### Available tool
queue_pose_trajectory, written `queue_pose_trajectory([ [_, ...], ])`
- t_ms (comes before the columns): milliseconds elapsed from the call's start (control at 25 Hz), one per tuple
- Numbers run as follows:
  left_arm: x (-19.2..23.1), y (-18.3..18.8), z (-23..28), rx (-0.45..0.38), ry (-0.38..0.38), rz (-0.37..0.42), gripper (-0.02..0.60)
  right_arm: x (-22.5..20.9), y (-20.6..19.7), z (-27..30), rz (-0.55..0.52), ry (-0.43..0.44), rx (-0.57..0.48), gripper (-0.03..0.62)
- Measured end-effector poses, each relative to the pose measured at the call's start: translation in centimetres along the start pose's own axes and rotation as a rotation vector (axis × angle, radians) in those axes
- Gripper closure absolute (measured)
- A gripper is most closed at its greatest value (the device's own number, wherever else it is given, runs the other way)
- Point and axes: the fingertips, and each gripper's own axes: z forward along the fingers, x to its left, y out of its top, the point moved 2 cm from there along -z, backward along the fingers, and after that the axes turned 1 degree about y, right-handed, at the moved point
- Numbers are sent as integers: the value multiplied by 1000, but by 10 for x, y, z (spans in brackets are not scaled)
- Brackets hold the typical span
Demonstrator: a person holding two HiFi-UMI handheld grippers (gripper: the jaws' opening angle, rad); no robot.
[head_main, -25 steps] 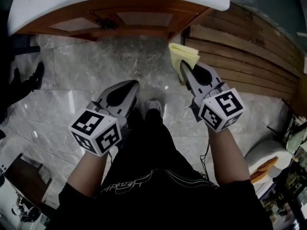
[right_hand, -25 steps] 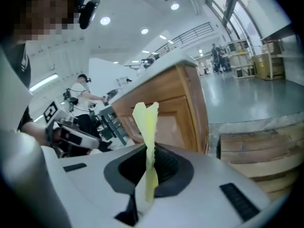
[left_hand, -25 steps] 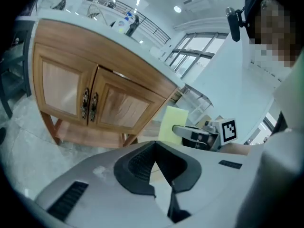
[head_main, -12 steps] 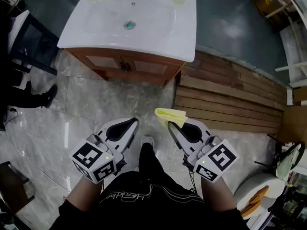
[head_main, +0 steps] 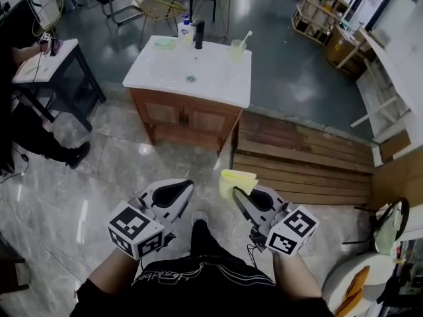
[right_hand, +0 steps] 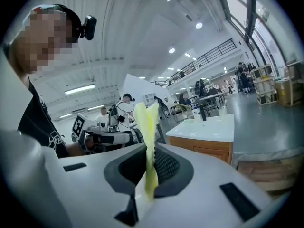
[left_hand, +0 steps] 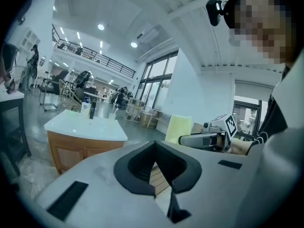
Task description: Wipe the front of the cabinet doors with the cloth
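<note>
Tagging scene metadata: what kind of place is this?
Likely a big open lab or showroom hall, not a home: freestanding sink vanity mid-floor, shelving racks behind it, a mezzanine railing overhead.

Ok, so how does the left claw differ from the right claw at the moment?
The right claw is shut on the yellow cloth, which sticks out beyond its tips; the left claw is shut on nothing. In the head view the left claw slants toward the right, the right claw toward the left. Both are held low in front of the person, well short of the cabinet.
</note>
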Motion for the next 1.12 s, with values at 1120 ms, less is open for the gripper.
queue_pose_trajectory([
  [1120,-108,24,-94,-104,9,6,575,122,5,-76,-48,68,-50,554],
])
